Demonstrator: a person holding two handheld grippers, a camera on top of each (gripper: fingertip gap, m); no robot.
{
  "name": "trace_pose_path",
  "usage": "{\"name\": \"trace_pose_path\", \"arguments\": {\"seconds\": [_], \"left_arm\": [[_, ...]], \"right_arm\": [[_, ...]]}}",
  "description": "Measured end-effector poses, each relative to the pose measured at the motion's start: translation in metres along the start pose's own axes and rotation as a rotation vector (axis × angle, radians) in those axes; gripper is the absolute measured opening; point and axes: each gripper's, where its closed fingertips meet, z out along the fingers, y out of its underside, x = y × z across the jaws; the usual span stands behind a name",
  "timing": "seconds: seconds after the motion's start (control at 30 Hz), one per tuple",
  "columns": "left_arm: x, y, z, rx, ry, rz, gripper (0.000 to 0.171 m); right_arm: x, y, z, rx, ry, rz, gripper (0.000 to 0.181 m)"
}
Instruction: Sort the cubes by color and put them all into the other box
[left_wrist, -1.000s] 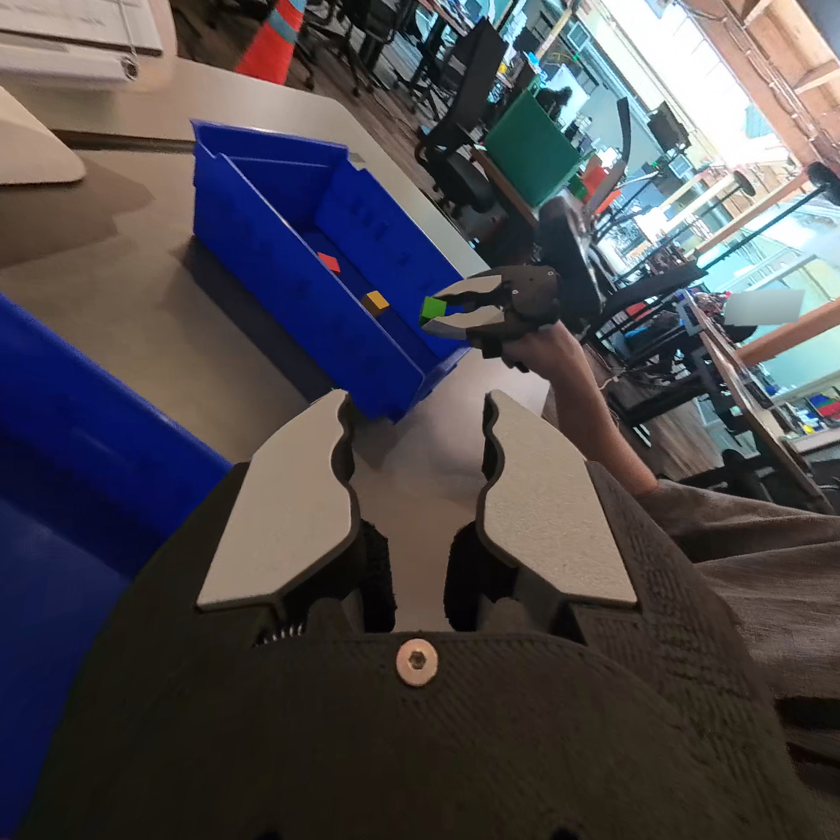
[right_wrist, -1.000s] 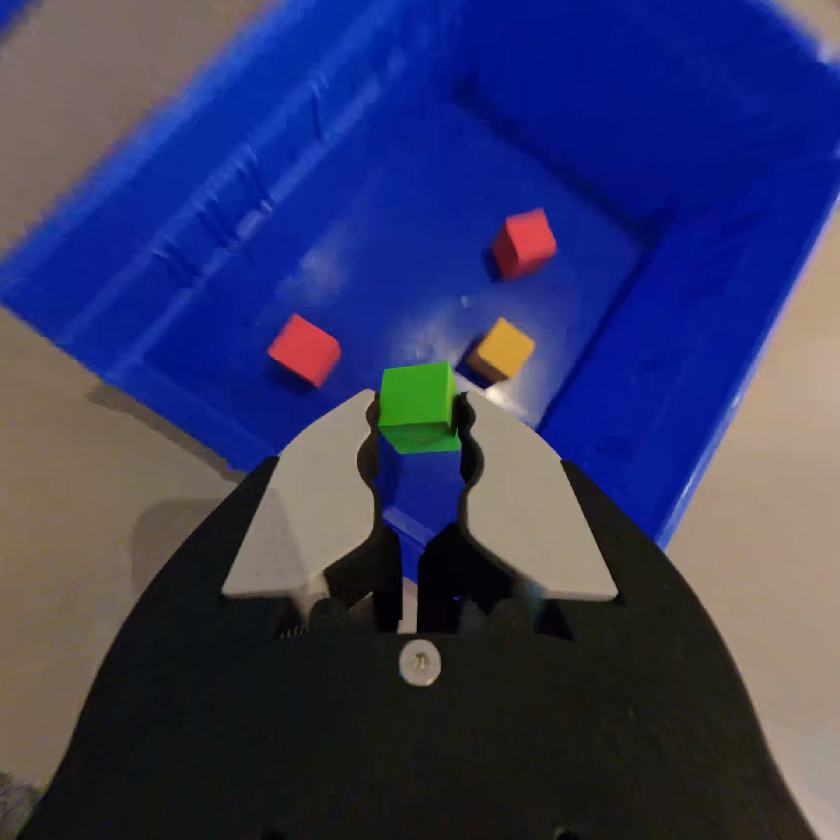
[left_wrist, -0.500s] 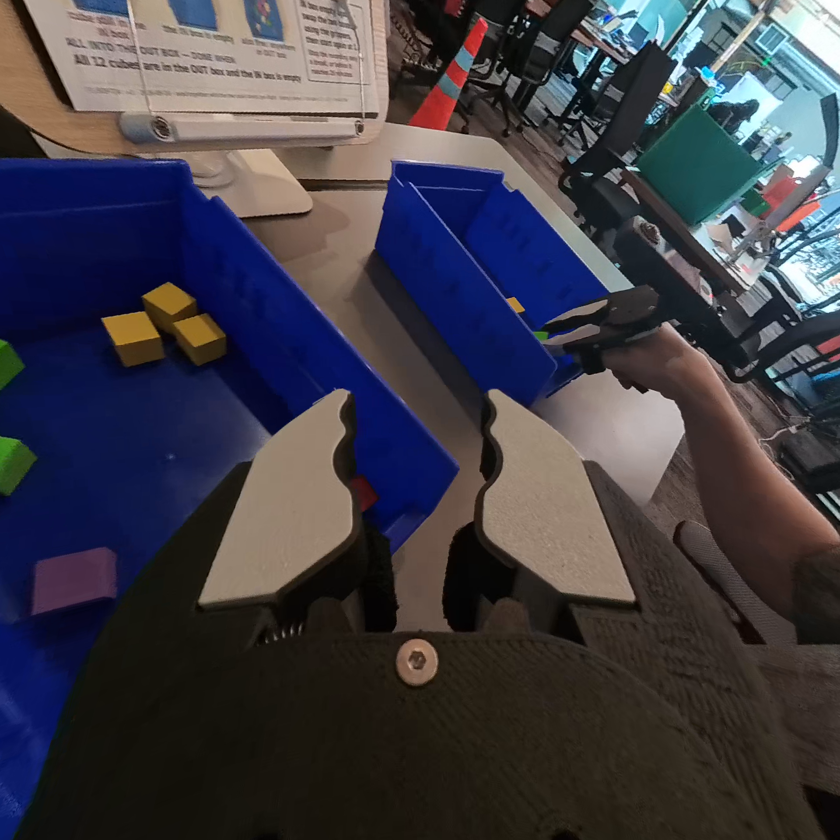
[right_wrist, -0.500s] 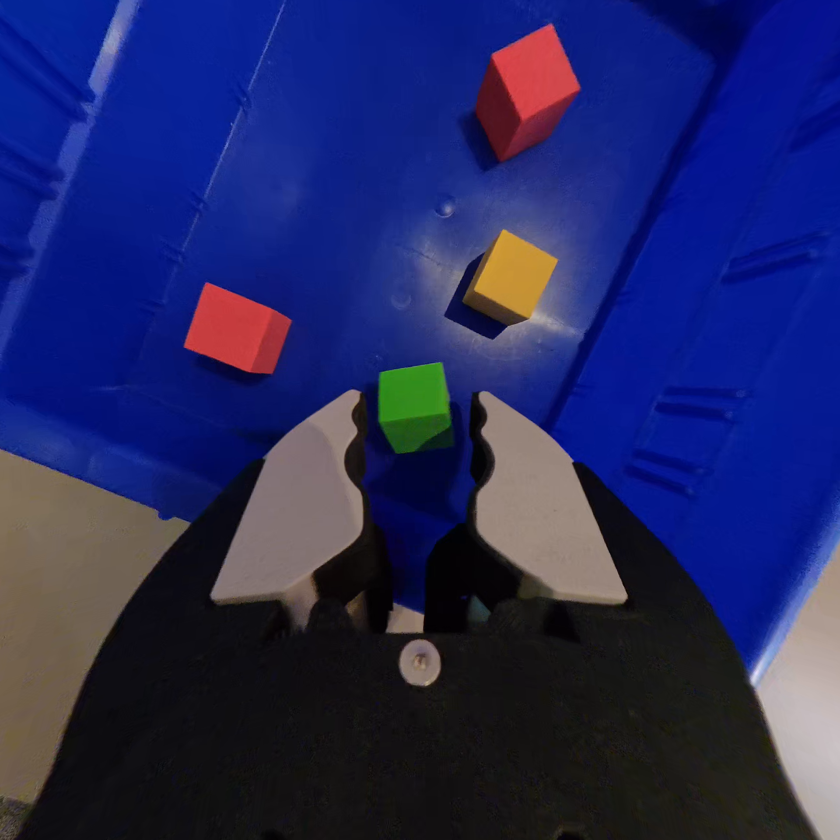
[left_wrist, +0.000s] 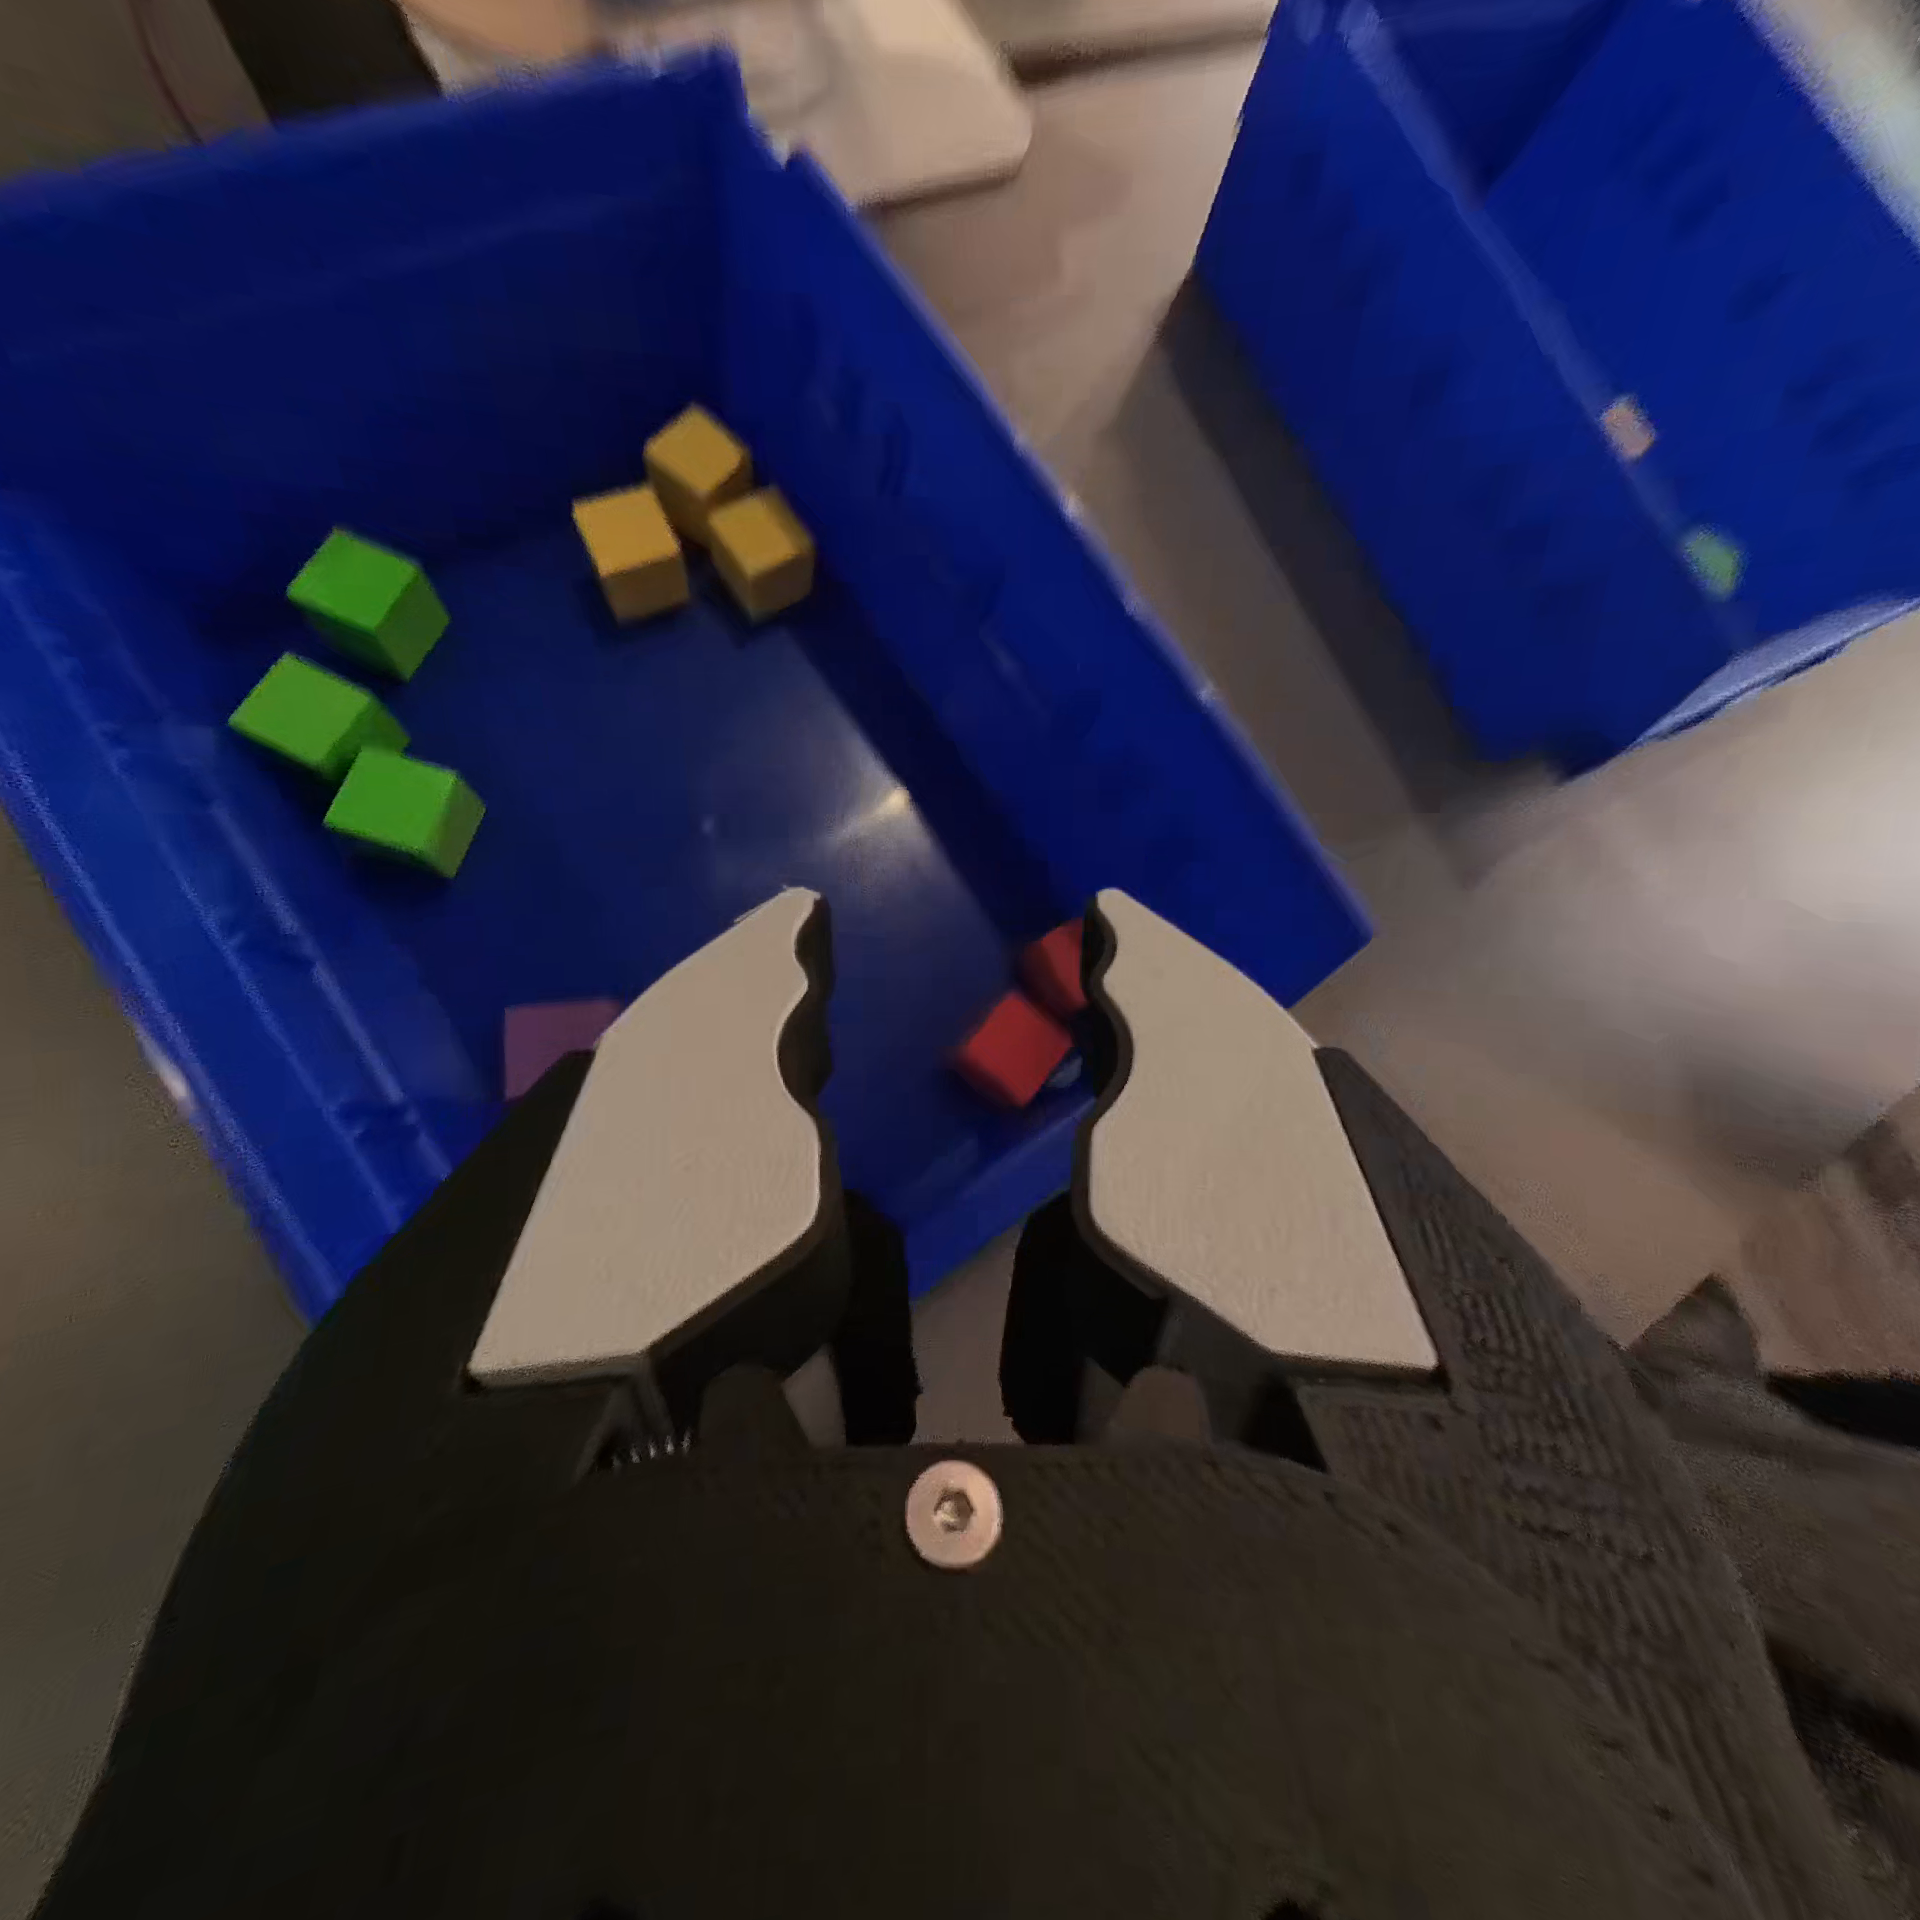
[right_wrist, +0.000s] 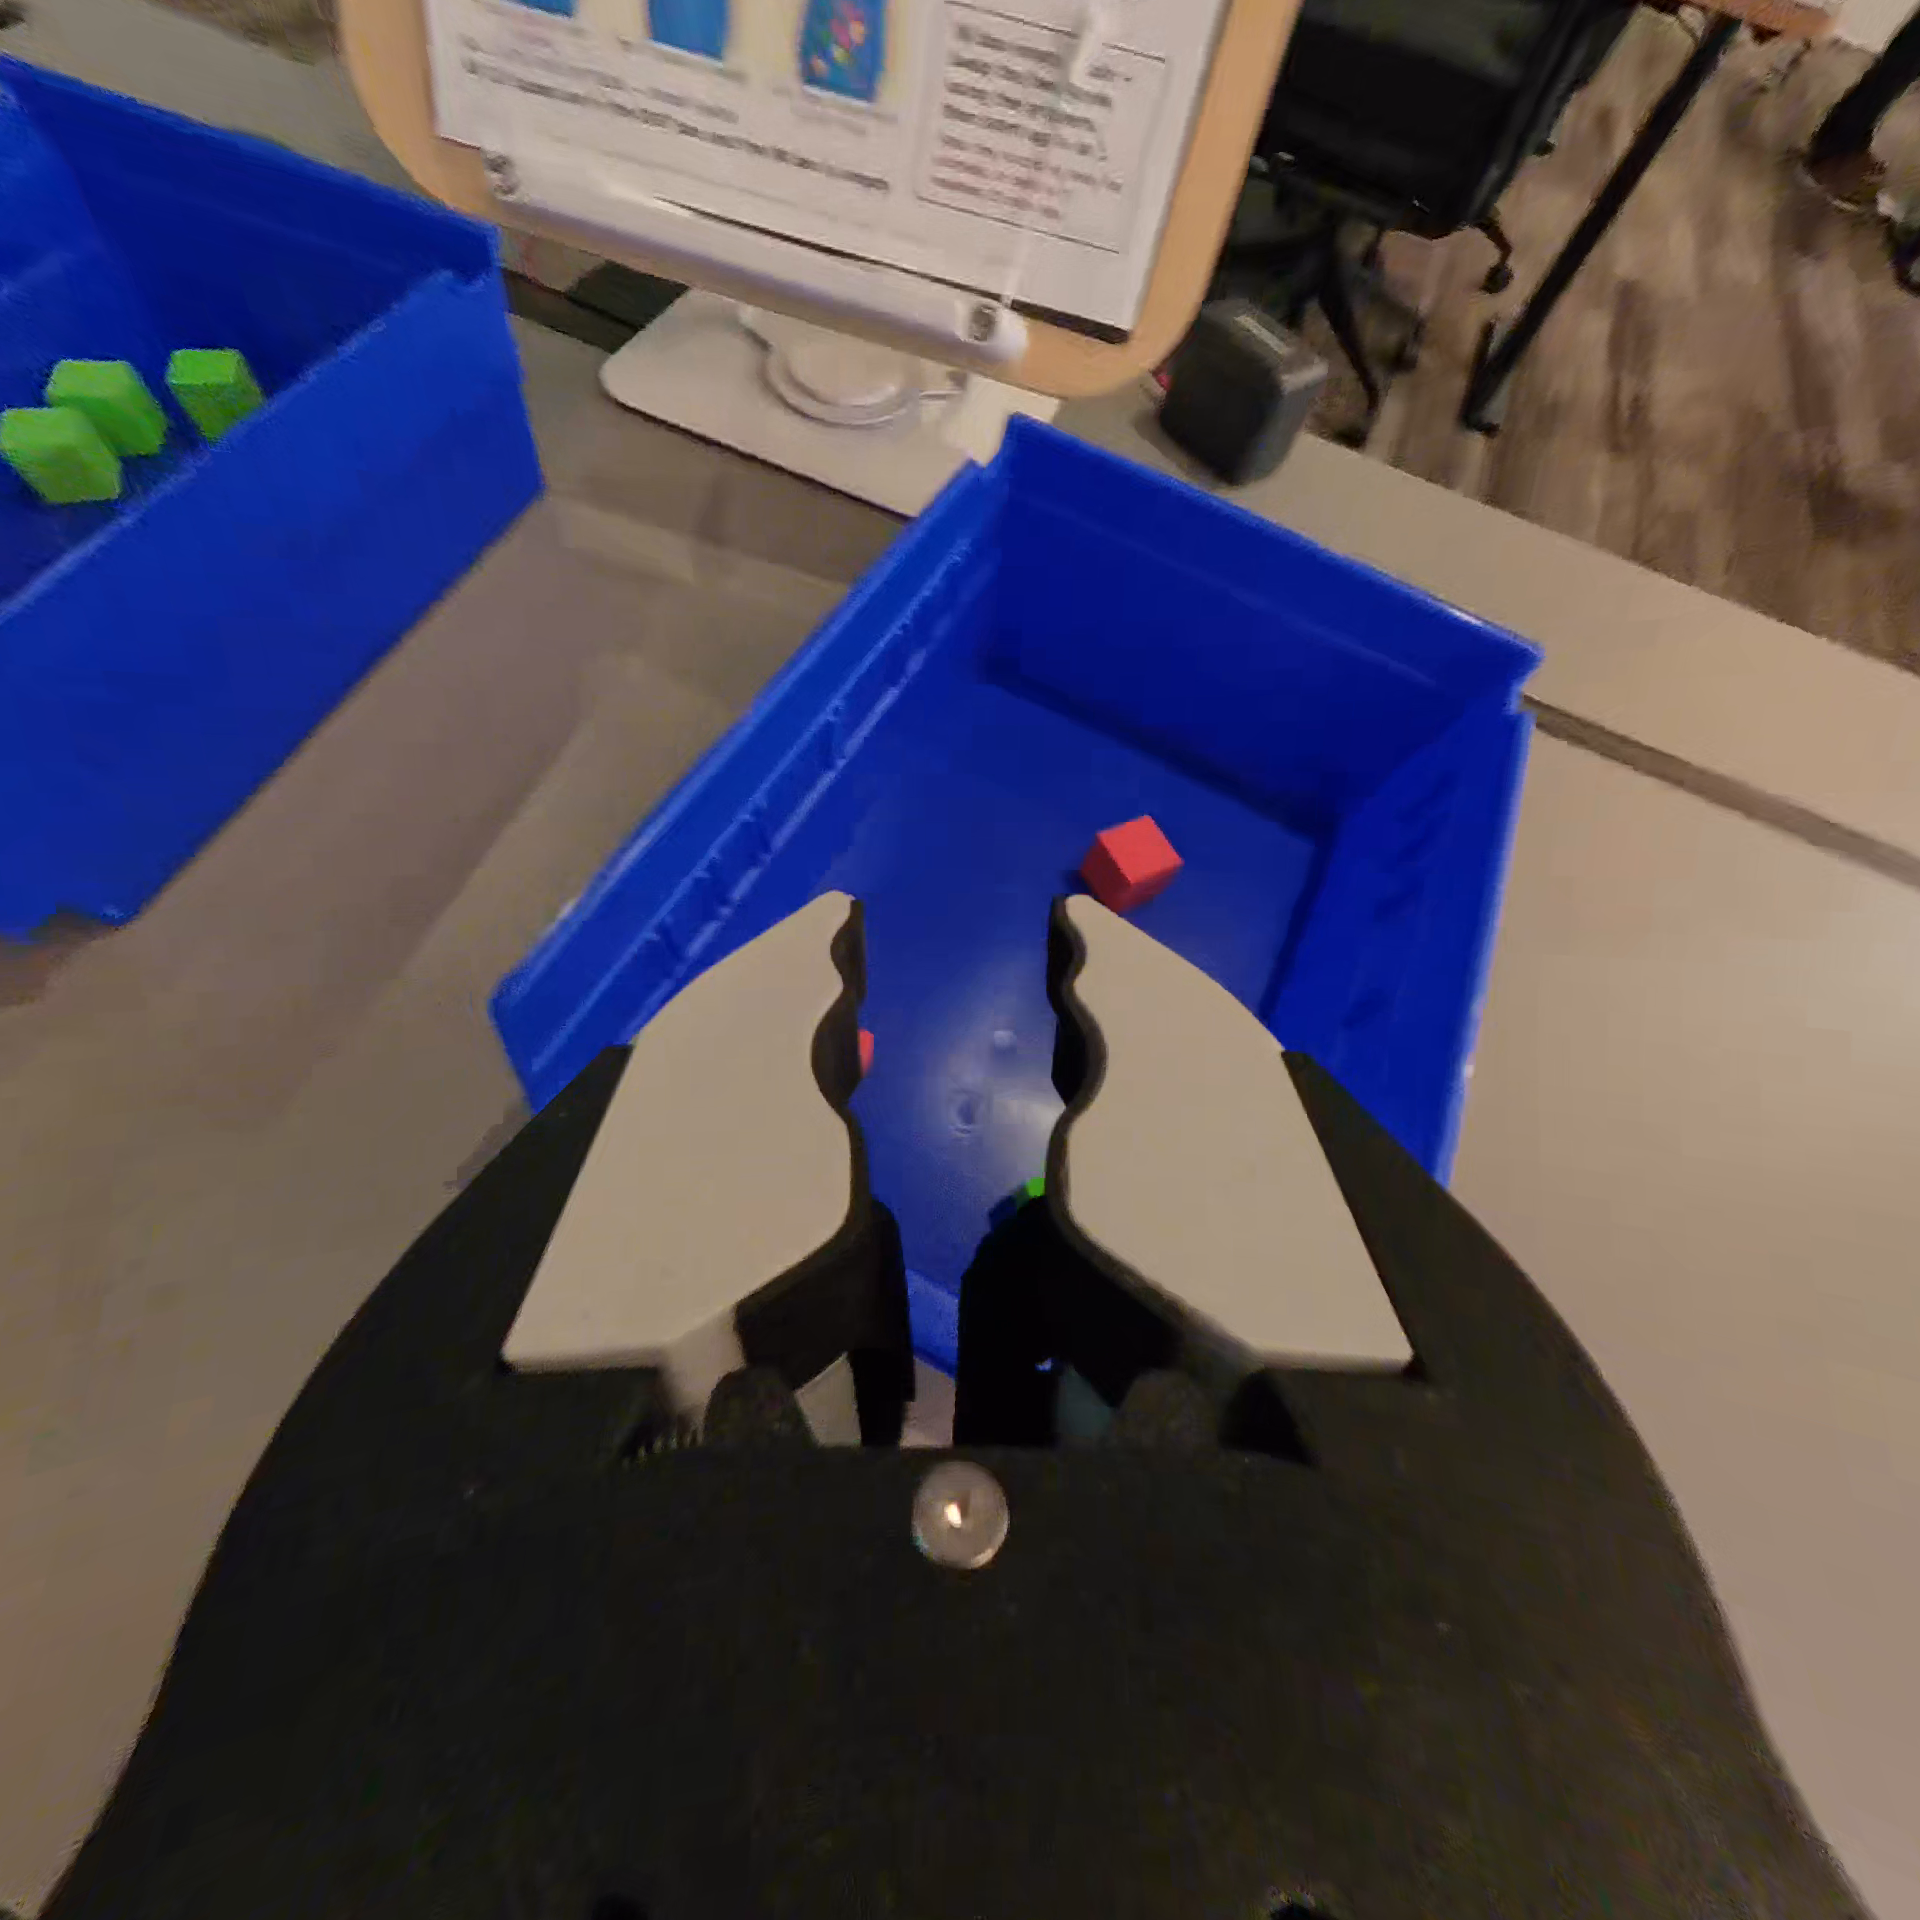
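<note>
Cubes of four colours lie in the left blue bin (left_wrist: 935, 499), over which the left gripper (left_wrist: 956, 914) hangs with its fingers spread and nothing between them. Taking that bin as the landmark: three green cubes (left_wrist: 358, 707) sit close together by its left wall, the nearer two touching; three yellow cubes (left_wrist: 691, 530) huddle touching one another toward its far wall; two red cubes (left_wrist: 1013, 1044) lie at its near right corner, just beside the right fingertip (left_wrist: 1117, 935) and partly hidden by it; a purple cube (left_wrist: 551, 1034) lies near the front wall, partly hidden behind the left finger. To the right of this bin, apart from it across a strip of grey table (left_wrist: 1049, 312), stands the right blue bin (right_wrist: 727, 821). The right gripper (right_wrist: 954, 909) hangs over that second bin, fingers likewise parted and empty. On its floor a red cube (right_wrist: 1130, 860) rests toward the far right corner, a sliver of another red cube (right_wrist: 864, 1049) shows past the left finger, and a scrap of green (right_wrist: 1031, 1190) peeks out by the right finger, too hidden to tell its shape. Behind both bins a wood-framed sign board (right_wrist: 810, 156) stands on a white base (right_wrist: 790, 395).
</note>
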Motion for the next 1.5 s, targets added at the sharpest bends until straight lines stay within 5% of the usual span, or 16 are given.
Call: {"name": "trace_pose_path", "arguments": {"seconds": [0.2, 0.3, 0.83, 0.97, 1.1, 1.33, 1.5], "left_arm": [[-0.039, 0.055, 0.014, -0.427, -0.245, 0.034, 0.037], [-0.061, 0.07, 0.017, -0.525, -0.352, 0.018, 0.036], [-0.078, 0.103, 0.036, -0.693, -0.463, -0.124, 0.04], [-0.078, 0.1, 0.042, -0.653, -0.447, -0.121, 0.036], [-0.054, 0.074, 0.045, -0.508, -0.305, -0.121, 0.035], [0.094, -0.018, 0.007, -0.072, 0.584, -0.197, 0.034], [0.16, -0.024, -0.019, -0.026, 0.881, -0.167, 0.034]], "right_arm": [[-0.029, -0.004, 0.005, -0.001, -0.068, -0.07, 0.033], [-0.037, -0.002, 0.007, -0.004, -0.093, -0.083, 0.032], [-0.045, -0.024, -0.014, 0.105, -0.137, -0.132, 0.029], [-0.044, -0.029, -0.022, 0.131, -0.133, -0.136, 0.028], [-0.052, -0.029, -0.022, 0.132, -0.153, -0.154, 0.028], [-0.148, -0.038, -0.018, 0.353, -0.447, -0.349, 0.036], [-0.192, -0.045, -0.025, 0.518, -0.422, -0.557, 0.044]]}}
